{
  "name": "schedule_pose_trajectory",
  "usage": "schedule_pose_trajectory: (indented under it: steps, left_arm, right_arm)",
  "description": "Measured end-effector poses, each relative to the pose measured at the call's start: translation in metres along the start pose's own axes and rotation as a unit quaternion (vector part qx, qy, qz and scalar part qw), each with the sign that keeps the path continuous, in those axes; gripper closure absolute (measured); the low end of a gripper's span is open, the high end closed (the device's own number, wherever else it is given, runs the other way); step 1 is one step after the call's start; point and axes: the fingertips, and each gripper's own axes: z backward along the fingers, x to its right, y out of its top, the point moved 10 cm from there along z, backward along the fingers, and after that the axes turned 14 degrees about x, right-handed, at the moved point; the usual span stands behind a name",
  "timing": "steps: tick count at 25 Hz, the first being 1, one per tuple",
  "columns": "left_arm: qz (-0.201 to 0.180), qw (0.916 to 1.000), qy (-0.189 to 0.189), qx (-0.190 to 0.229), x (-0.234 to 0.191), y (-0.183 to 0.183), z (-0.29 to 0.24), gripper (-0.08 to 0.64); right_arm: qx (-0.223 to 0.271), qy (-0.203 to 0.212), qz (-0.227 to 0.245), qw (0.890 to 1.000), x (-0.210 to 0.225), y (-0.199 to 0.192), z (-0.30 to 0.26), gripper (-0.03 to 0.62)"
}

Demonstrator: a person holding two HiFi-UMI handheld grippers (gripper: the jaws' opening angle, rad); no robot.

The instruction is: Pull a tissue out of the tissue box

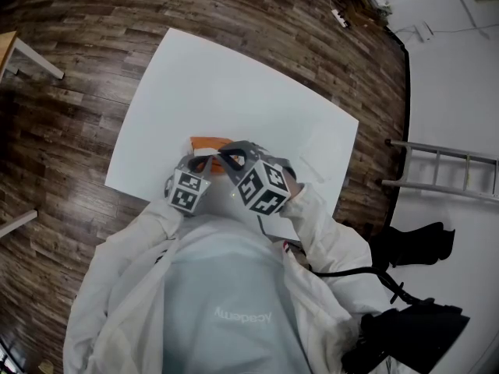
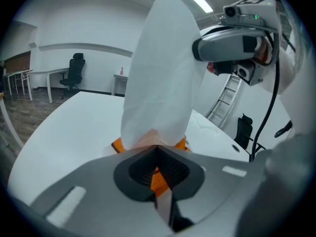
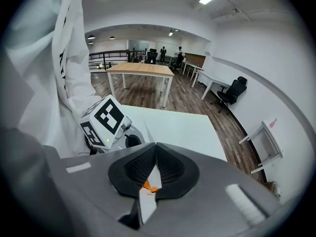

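An orange tissue box (image 1: 209,142) lies on the white table (image 1: 234,84), close to my body. A white tissue (image 2: 160,68) stands up tall out of the box (image 2: 117,145). Its upper part runs up to my right gripper (image 2: 197,48), which is shut on it. In the right gripper view a white strip of tissue (image 3: 148,194) shows between the shut jaws. My left gripper (image 2: 158,147) is shut, its tips low at the near side of the box, with orange showing through the jaw gap. In the head view both grippers, left (image 1: 203,162) and right (image 1: 230,158), cover most of the box.
Dark wood floor surrounds the table. A metal ladder (image 1: 444,170) lies at the right and black gear (image 1: 413,244) sits near it. A wooden table (image 3: 140,69) and an office chair (image 3: 232,90) stand farther off. My white sleeves crowd the table's near edge.
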Motion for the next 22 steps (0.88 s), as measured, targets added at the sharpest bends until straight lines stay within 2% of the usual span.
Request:
schedule_pose_trajectory:
  steps: [22]
  left_arm:
    - [-0.019, 0.9998, 0.001, -0.010, 0.001, 0.006, 0.000, 0.560]
  right_arm:
    - [0.067, -0.049, -0.032, 0.996, 0.016, 0.017, 0.041, 0.589]
